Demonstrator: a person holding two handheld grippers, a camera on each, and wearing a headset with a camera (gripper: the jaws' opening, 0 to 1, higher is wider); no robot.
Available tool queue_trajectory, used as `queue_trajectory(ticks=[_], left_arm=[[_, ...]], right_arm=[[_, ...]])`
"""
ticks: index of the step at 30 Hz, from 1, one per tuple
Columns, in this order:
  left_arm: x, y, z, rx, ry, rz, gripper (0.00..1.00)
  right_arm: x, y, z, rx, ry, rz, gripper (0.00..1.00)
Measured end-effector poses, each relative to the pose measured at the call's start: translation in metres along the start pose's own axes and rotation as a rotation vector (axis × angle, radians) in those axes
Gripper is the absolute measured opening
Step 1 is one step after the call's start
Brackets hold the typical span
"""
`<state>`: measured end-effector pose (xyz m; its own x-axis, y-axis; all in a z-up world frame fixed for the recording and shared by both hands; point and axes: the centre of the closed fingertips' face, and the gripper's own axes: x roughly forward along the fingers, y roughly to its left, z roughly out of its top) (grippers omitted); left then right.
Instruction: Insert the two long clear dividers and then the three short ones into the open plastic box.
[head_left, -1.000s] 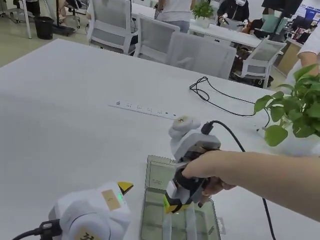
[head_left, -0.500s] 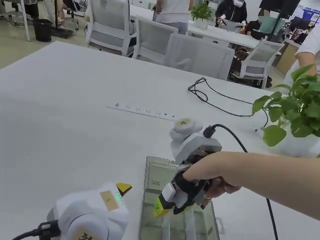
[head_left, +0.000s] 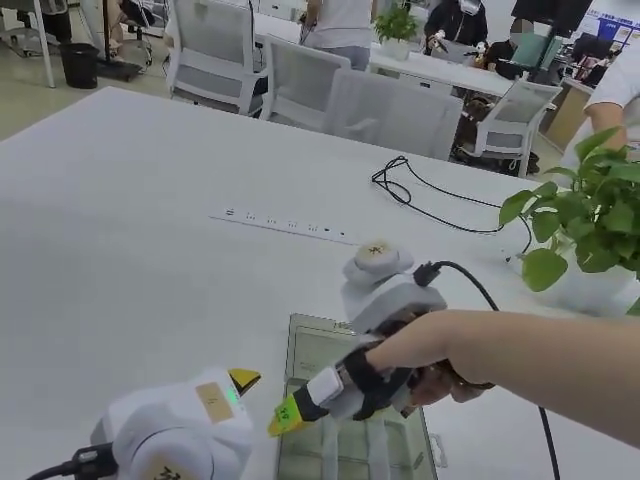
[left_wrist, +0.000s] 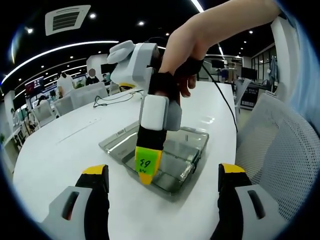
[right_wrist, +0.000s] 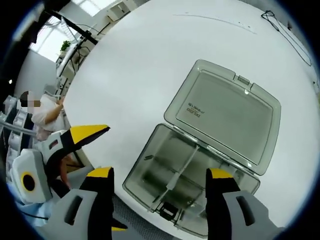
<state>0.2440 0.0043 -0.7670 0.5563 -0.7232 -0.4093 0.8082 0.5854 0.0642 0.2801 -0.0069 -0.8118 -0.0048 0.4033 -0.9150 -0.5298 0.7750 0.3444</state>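
Observation:
The open clear plastic box (right_wrist: 150, 187) lies on the white table, its lid (right_wrist: 225, 115) flat behind the tray. Clear dividers (right_wrist: 181, 169) stand inside the tray, also visible as upright strips (head_left: 378, 448) in the head view. My right gripper (right_wrist: 160, 176) hovers above the tray, open, with nothing between its fingers. In the head view a hand holds it over the box (head_left: 312, 452), the right gripper (head_left: 285, 415) aimed left. My left gripper (left_wrist: 162, 172) is open and empty, just short of the box (left_wrist: 192, 150), facing the right gripper (left_wrist: 146, 167). The left gripper (head_left: 245, 378) sits at the lower left.
A white power strip (head_left: 285, 225) and a black cable (head_left: 430, 200) lie farther back on the table. A potted plant (head_left: 580, 215) stands at the right. Chairs (head_left: 395, 110) and people are beyond the far edge. Bare table spreads to the left.
The right gripper has swung its tips up and to the left, from pointing down into the tray to pointing toward the left gripper. The left gripper has barely moved.

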Motion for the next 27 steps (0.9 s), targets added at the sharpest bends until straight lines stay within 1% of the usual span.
queue_trajectory(ticks=[4,7,8,10,13,15,16,18,21,22,23,24,25,26,27], left_arm=[[0.000,0.001,0.001,-0.006,-0.004,0.002,0.93],[-0.001,0.002,0.001,-0.010,-0.007,0.006,0.93],[-0.001,0.002,0.001,-0.011,-0.008,0.007,0.93],[-0.002,0.003,0.002,-0.013,-0.012,0.011,0.93],[-0.002,0.004,0.002,-0.023,-0.015,0.012,0.93],[-0.002,0.004,0.003,-0.026,-0.016,0.013,0.93],[-0.002,0.004,0.003,-0.026,-0.016,0.012,0.93],[-0.002,0.004,0.003,-0.027,-0.016,0.011,0.93],[-0.002,0.003,0.002,-0.027,-0.013,0.007,0.93],[-0.002,0.002,0.002,-0.027,-0.014,0.007,0.93],[-0.002,0.002,0.002,-0.028,-0.013,0.007,0.93],[-0.002,0.002,0.002,-0.028,-0.012,0.007,0.93],[-0.002,0.002,0.002,-0.029,-0.011,0.007,0.93],[-0.002,0.002,0.001,-0.030,-0.011,0.007,0.93],[-0.002,0.002,0.001,-0.032,-0.010,0.007,0.93]], right_arm=[[-0.004,0.004,0.000,-0.007,-0.008,0.017,0.75],[-0.012,0.011,0.006,-0.015,-0.043,0.043,0.74],[-0.013,0.012,0.007,-0.019,-0.048,0.044,0.74],[-0.018,0.013,0.010,-0.044,-0.074,0.046,0.74],[-0.027,0.014,0.014,-0.056,-0.117,0.064,0.74],[-0.034,0.012,0.013,-0.066,-0.135,0.067,0.74],[-0.037,0.011,0.014,-0.085,-0.152,0.070,0.73],[-0.042,0.009,0.011,-0.086,-0.163,0.075,0.73],[-0.048,0.005,0.011,-0.082,-0.227,0.092,0.75],[-0.049,0.003,0.012,-0.083,-0.260,0.094,0.76],[-0.050,0.001,0.010,-0.080,-0.264,0.093,0.78],[-0.052,0.000,0.010,-0.089,-0.289,0.094,0.79],[-0.054,-0.002,0.013,-0.100,-0.336,0.089,0.81],[-0.055,-0.004,0.010,-0.098,-0.336,0.087,0.82],[-0.058,-0.007,0.011,-0.107,-0.364,0.079,0.83]])
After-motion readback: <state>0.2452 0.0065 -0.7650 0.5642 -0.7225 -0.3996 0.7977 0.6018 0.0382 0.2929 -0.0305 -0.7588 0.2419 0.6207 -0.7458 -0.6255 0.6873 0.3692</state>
